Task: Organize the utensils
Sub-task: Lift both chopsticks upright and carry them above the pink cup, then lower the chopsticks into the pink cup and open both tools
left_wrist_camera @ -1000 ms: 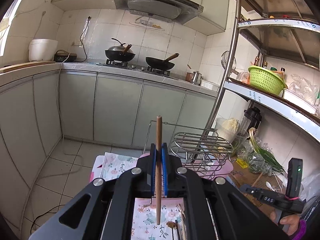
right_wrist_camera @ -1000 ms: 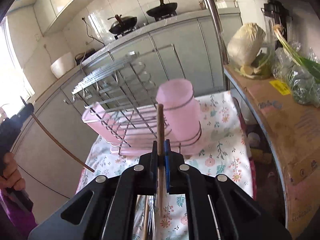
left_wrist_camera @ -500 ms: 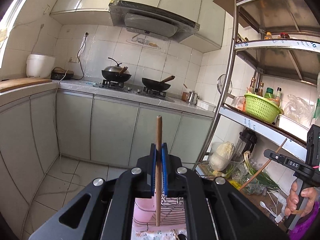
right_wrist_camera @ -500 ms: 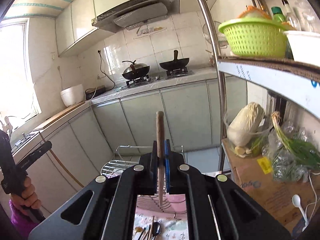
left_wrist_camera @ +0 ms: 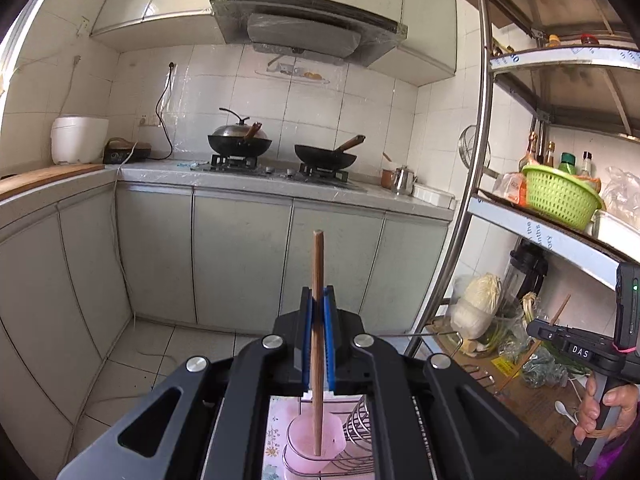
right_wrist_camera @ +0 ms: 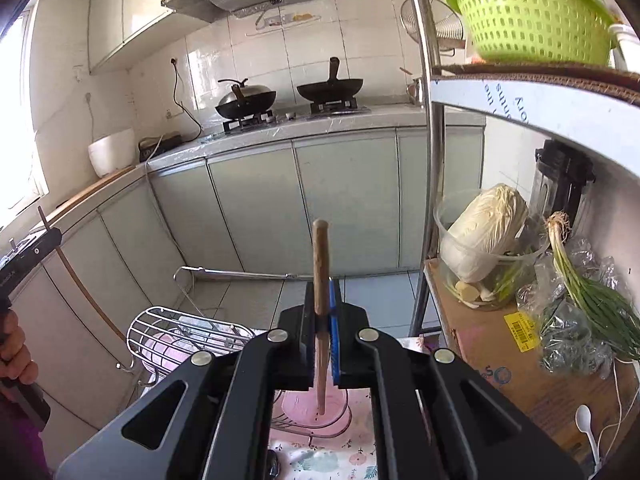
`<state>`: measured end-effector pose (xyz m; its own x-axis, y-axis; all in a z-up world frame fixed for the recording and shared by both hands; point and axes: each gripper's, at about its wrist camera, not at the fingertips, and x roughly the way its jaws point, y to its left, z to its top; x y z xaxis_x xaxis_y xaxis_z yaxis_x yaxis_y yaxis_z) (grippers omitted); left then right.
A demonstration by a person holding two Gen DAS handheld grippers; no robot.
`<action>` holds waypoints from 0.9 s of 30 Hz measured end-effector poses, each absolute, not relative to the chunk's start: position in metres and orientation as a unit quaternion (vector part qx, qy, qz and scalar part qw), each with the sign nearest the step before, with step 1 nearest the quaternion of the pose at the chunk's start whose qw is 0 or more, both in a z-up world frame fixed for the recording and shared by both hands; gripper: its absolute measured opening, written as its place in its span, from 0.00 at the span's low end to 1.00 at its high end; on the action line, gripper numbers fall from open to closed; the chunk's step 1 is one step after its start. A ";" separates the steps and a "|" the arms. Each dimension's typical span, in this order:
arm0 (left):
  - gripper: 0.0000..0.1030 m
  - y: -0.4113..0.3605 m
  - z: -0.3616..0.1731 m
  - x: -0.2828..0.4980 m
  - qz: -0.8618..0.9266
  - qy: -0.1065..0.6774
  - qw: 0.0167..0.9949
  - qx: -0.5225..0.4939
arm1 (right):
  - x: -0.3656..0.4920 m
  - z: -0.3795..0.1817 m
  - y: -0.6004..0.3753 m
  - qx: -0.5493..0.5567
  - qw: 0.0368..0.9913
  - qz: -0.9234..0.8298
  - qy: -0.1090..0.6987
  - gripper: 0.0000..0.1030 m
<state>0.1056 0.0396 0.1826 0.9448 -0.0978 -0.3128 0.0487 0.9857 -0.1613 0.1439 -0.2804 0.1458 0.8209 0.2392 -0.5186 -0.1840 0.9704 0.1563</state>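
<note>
Left wrist view: a wooden chopstick (left_wrist_camera: 317, 320) is pinched upright by the left gripper (left_wrist_camera: 317, 340), the pink cup (left_wrist_camera: 316, 438) below partly hidden.

Each camera sits just behind its own hand-held gripper, looking forward and slightly down along the fingers. Both face the stove counter (left_wrist_camera: 280, 184) across the room, with the metal shelf rack (right_wrist_camera: 436, 160) right of the grippers. Both also share the pink cup (left_wrist_camera: 316, 440) close below the fingertips.

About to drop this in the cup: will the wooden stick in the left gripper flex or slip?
The wooden stick looks straight and thin, so probably stiff and light. The left gripper pinches it mid-length; it might pivot. Round section: likely rolls if dropped.
</note>
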 end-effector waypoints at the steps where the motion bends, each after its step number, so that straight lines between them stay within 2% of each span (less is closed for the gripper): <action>1: 0.05 0.040 0.175 0.111 -0.036 0.172 0.981 -0.076 | 0.147 0.140 -0.280 0.049 0.951 0.111 0.285 0.06; 10: 0.05 0.039 0.110 0.149 -0.037 0.257 0.962 -0.085 | 0.171 0.095 -0.277 0.064 0.926 0.118 0.354 0.06; 20: 0.05 0.037 0.083 0.160 -0.029 0.279 0.956 -0.088 | 0.177 0.081 -0.277 0.063 0.922 0.108 0.366 0.06; 22: 0.07 0.038 0.082 0.160 -0.022 0.278 0.956 -0.090 | 0.180 0.079 -0.278 0.070 0.919 0.108 0.374 0.06; 23: 0.13 0.038 0.082 0.160 -0.021 0.278 0.956 -0.089 | 0.182 0.078 -0.280 0.074 0.917 0.108 0.377 0.06; 24: 0.19 0.039 0.083 0.160 -0.019 0.278 0.956 -0.088 | 0.183 0.077 -0.281 0.078 0.915 0.108 0.380 0.11; 25: 0.29 0.039 0.083 0.159 -0.016 0.275 0.957 -0.088 | 0.184 0.076 -0.282 0.079 0.914 0.108 0.382 0.16; 27: 0.36 0.039 0.085 0.157 -0.011 0.270 0.959 -0.086 | 0.183 0.075 -0.284 0.080 0.915 0.105 0.381 0.40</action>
